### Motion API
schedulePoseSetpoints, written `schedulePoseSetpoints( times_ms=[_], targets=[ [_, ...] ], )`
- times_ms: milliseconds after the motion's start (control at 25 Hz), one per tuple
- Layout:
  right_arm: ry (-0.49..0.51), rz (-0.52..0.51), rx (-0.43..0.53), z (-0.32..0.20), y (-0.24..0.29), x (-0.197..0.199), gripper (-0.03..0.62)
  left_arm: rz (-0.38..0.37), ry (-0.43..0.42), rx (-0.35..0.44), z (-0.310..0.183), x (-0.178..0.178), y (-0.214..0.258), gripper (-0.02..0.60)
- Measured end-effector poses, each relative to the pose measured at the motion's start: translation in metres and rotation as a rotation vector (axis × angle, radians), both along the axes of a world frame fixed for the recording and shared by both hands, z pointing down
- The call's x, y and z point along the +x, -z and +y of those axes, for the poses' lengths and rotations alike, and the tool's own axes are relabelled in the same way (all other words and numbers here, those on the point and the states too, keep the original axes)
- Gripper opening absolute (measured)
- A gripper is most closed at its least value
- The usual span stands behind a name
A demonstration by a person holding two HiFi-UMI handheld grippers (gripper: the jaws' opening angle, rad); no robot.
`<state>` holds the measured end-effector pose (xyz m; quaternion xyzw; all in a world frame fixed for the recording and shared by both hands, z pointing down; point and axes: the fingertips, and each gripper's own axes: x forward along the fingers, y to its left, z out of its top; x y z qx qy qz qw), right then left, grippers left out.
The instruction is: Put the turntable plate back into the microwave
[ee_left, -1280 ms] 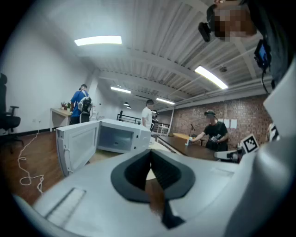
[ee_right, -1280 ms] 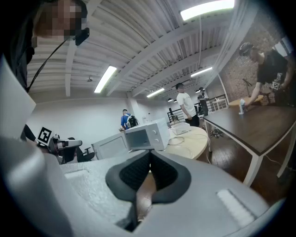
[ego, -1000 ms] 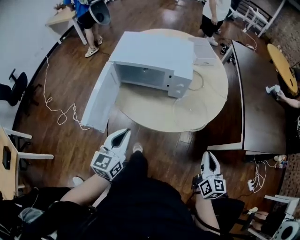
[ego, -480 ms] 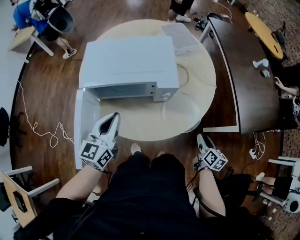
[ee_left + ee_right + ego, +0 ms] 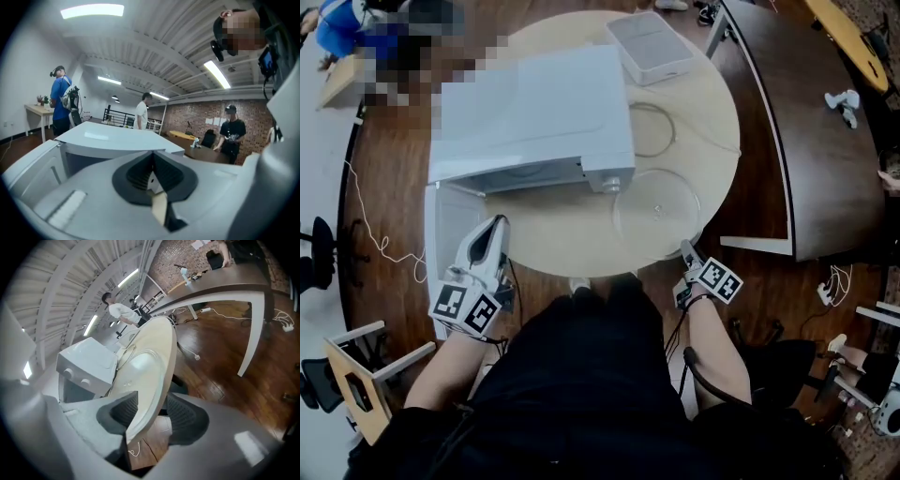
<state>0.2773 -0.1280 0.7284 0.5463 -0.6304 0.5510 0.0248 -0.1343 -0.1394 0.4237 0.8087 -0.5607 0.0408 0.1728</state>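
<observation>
The clear glass turntable plate (image 5: 656,206) lies flat on the round wooden table (image 5: 572,244), just right of the white microwave (image 5: 530,108), whose door (image 5: 448,220) hangs open towards me. My right gripper (image 5: 685,248) is at the table's near edge below the plate. In the right gripper view its jaws are opening around the table's rim (image 5: 165,373), pads not pressing, with the plate (image 5: 143,359) just beyond. My left gripper (image 5: 495,225) is shut and empty, pointing at the microwave's open front (image 5: 108,140).
A thin roller ring (image 5: 652,129) and a flat white box (image 5: 649,45) lie on the table behind the plate. A dark long table (image 5: 806,122) stands to the right. Several people stand around the room, and chairs (image 5: 356,375) stand at my left.
My right gripper sank and rolled to the table's near edge, and its jaws opened. My left gripper moved up beside the open microwave door. The head view swung closer over the table.
</observation>
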Motion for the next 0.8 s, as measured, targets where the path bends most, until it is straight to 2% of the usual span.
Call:
schedulePoseSetpoints(
  times_ms=[120,160,400,600,800],
  targets=[
    [0.015,-0.017,-0.004,0.000,-0.008,-0.003,0.171,-0.001,0.033,-0.017,-0.007,-0.002,-0.003,0.006],
    [0.018,-0.018,0.006,-0.003,-0.007,-0.004,0.143,0.004,0.042,-0.022,-0.009,-0.001,-0.003,0.006],
    [0.016,-0.047,0.047,-0.007,0.005,-0.004,0.088,-0.005,0.036,-0.034,-0.014,0.006,-0.007,0.007],
    [0.063,-0.142,0.121,-0.017,0.032,-0.028,0.059,0.008,0.046,-0.028,-0.016,0.006,-0.005,0.006],
    [0.012,-0.263,0.184,-0.045,0.045,-0.048,0.055,0.003,0.056,-0.020,-0.017,0.000,0.002,0.007]
  ],
)
